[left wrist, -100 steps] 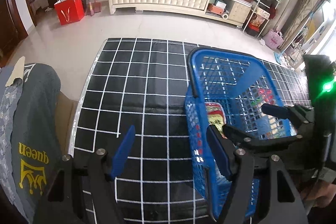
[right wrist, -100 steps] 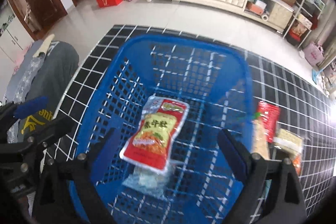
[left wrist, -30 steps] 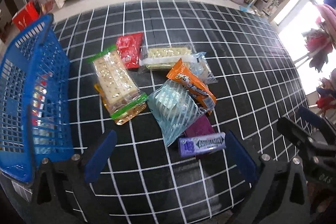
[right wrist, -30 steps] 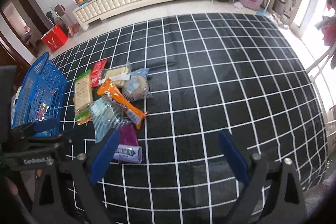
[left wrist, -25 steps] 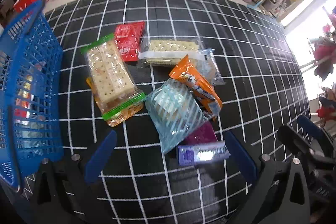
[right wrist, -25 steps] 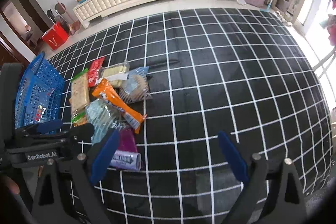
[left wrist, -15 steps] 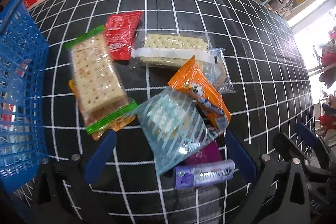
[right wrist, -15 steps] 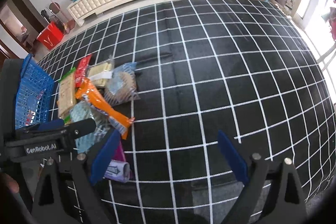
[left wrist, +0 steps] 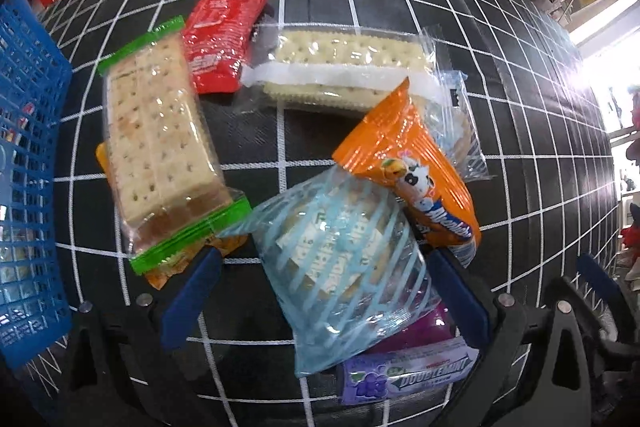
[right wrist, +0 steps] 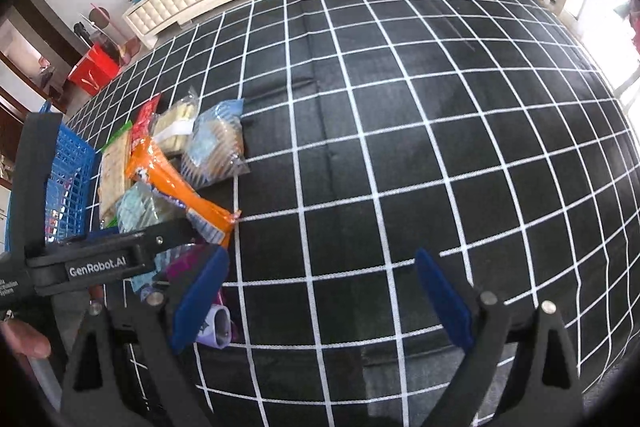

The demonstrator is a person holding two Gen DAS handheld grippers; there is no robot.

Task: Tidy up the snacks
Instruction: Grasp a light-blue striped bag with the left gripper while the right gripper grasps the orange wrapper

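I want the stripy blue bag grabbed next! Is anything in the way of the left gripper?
Nothing visible blocks it. The left hand-held gripper is open right over the blue striped bag, which lies on top of the pile.

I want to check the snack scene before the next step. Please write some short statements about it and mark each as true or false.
1. The left tool is open, with the blue-striped packet between its fingers. True.
2. The right tool is shut on a snack. False: it is open and holds nothing.
3. The orange packet lies partly over the blue-striped packet. True.
4. The purple gum pack lies inside the blue basket. False: it lies on the black grid mat.
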